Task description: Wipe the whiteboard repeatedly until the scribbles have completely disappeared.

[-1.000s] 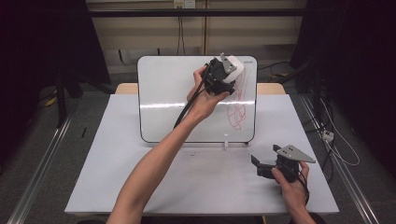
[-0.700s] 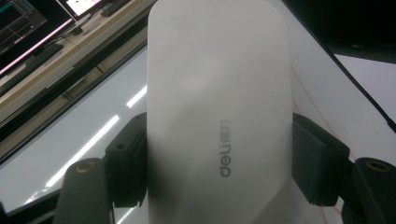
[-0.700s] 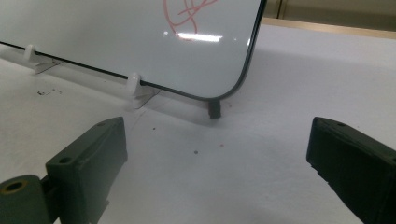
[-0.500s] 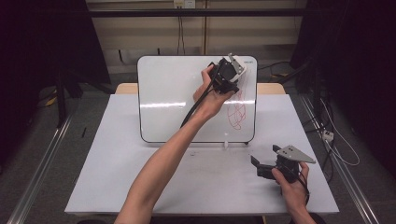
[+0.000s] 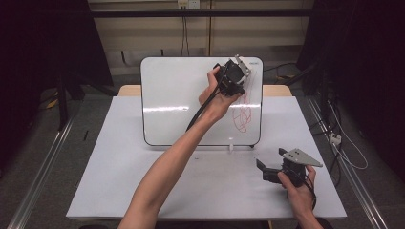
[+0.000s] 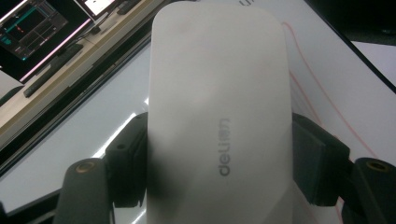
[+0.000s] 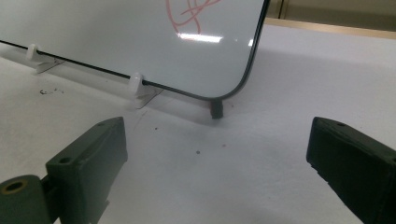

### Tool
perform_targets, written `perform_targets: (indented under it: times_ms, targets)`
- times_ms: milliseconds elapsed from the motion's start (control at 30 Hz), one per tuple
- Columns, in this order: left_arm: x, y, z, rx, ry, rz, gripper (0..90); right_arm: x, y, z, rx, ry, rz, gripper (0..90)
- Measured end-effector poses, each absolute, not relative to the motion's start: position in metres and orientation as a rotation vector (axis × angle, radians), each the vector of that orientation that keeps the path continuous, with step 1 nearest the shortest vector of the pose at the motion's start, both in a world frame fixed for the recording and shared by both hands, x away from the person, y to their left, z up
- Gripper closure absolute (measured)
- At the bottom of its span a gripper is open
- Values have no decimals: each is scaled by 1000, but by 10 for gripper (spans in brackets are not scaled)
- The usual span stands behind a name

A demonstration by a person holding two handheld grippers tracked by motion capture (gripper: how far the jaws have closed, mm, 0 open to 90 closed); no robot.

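Left fingers (image 6: 219, 186) clamp my white eraser (image 6: 219, 107) against the board's (image 5: 181, 105) far right; right fingers (image 7: 219, 172) gape wide, near right.

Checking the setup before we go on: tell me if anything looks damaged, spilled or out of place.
Nothing stands out. The whiteboard stands propped on its clips, red scribbles remain at its right side, and the left gripper holds the white eraser squarely.
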State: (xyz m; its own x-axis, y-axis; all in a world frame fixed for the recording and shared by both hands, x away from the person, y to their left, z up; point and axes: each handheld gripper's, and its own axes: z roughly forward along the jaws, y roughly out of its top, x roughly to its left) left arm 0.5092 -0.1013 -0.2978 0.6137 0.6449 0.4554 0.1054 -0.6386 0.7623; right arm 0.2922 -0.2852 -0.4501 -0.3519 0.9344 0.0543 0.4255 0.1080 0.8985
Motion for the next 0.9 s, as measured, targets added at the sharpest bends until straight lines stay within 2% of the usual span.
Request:
perform_targets:
  times_ms: [500,900]
  targets:
    - [509,-108,-299,2110,603,1003,309,293,-285,-450,1322,1844,1206,55]
    - [498,-122,-314,2179,511,1021,312,293,-285,-450,1320,1845,1207,55]
